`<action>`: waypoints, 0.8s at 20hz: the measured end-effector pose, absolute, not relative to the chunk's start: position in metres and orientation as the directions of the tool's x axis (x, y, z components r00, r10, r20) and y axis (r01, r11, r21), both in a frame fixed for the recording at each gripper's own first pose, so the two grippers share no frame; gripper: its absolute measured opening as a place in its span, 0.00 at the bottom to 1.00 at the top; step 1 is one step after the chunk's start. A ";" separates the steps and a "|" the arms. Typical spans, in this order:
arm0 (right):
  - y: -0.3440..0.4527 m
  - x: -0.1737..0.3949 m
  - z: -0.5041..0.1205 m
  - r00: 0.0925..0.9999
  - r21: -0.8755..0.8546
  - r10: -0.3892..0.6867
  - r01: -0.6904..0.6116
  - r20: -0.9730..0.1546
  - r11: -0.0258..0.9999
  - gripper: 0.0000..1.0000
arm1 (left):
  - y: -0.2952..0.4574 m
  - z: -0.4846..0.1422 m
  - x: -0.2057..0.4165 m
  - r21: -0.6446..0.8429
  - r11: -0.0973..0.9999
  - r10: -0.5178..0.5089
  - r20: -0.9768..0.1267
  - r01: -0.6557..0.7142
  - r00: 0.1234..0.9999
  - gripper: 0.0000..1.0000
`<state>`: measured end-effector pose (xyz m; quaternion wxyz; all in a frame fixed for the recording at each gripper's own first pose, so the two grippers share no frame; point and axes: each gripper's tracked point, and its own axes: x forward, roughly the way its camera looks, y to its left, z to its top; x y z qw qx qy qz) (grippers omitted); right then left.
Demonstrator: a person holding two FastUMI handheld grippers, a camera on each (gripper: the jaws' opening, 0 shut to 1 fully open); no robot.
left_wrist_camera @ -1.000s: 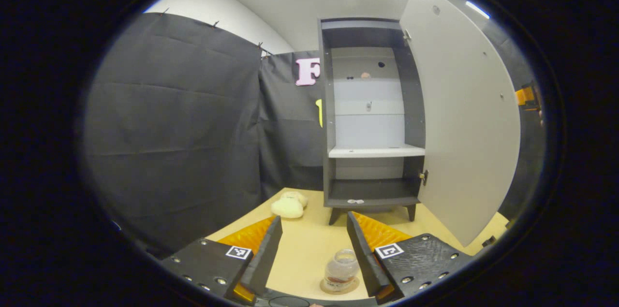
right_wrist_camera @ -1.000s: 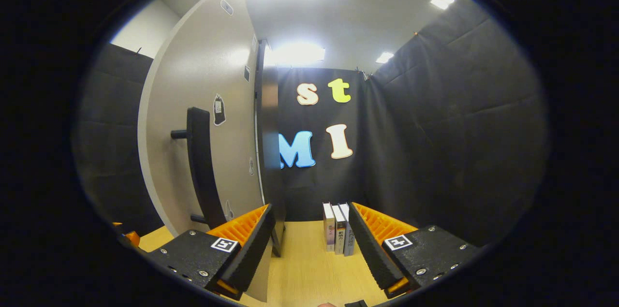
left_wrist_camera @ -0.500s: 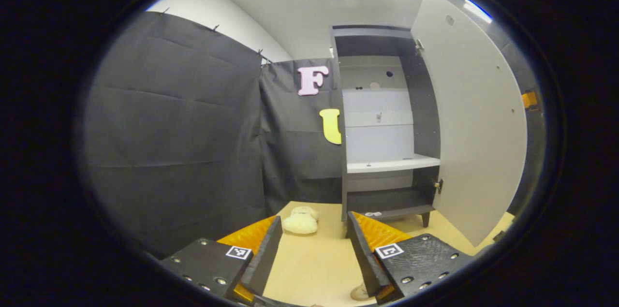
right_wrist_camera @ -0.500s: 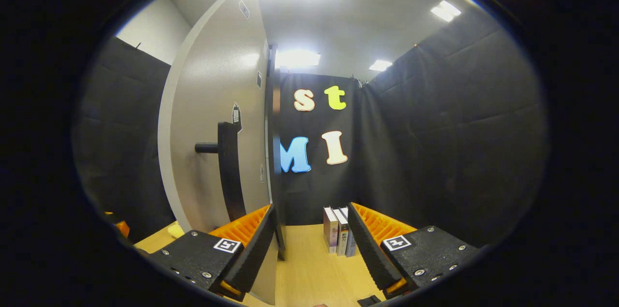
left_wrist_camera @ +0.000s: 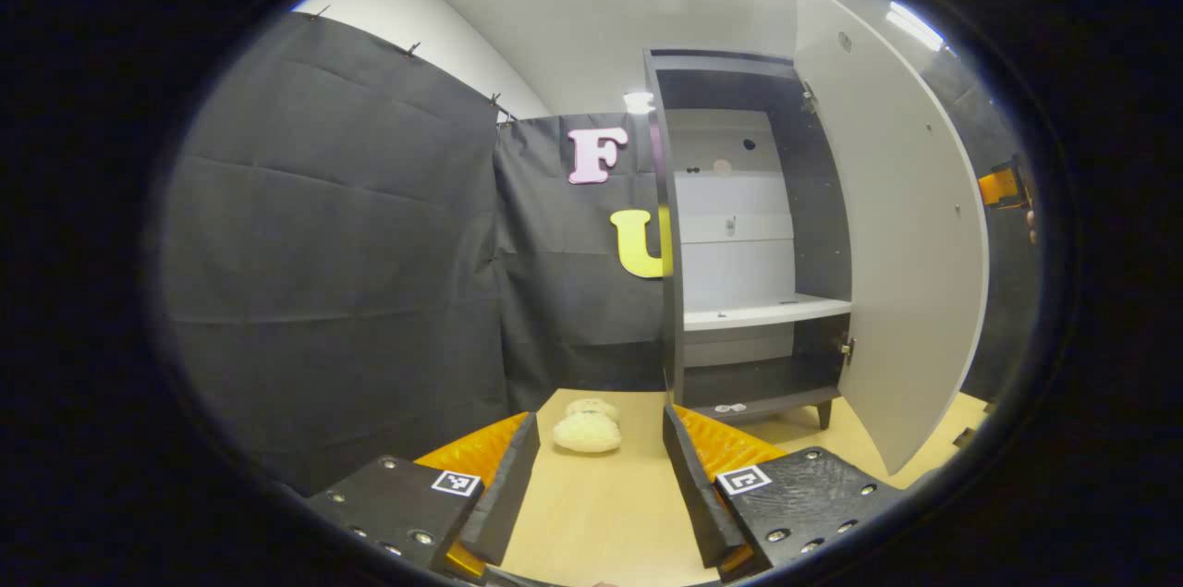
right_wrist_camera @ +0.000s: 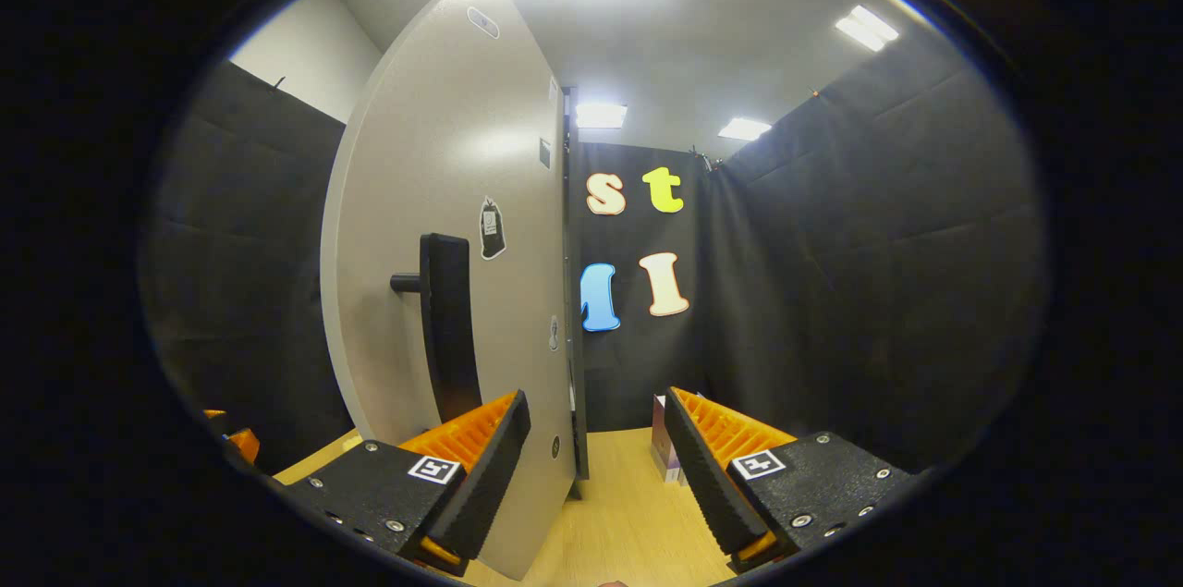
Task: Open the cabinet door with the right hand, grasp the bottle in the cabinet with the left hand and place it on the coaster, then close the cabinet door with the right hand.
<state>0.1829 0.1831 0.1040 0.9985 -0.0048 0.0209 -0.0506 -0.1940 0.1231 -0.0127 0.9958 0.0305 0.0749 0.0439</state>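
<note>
Door [right_wrist_camera: 434, 199] stands open beside books [right_wrist_camera: 664, 448] and plush toy [left_wrist_camera: 586, 430].

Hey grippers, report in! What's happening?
Left gripper open, empty. Right gripper open beside cabinet door, handle ungripped. Door ajar. Plush toy sits clear.

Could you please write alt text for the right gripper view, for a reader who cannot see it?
The right gripper is open, its fingers straddling the free edge of the open pale cabinet door. A dark vertical handle stands on the door's face left of the gripper, untouched. Books stand on the wooden table beyond.
</note>
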 end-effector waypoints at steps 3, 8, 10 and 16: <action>0.202 0.190 0.106 0.994 -0.016 -0.104 0.104 -0.030 0.994 0.91 | 0.146 -0.015 -0.197 0.069 0.993 0.100 -0.143 -0.091 0.985 0.83; 0.235 0.203 0.104 0.996 -0.010 -0.087 0.087 -0.014 0.996 0.91 | 0.184 -0.020 -0.199 0.072 0.990 0.132 -0.151 -0.123 0.980 0.82; 0.251 0.209 0.105 0.997 -0.020 -0.075 0.075 -0.006 0.997 0.91 | 0.196 -0.022 -0.199 0.076 0.987 0.149 -0.150 -0.139 0.977 0.77; 0.289 0.237 0.099 1.000 -0.019 -0.022 0.022 -0.010 1.000 0.92 | 0.224 -0.023 -0.210 0.094 0.983 0.171 -0.159 -0.157 0.972 0.77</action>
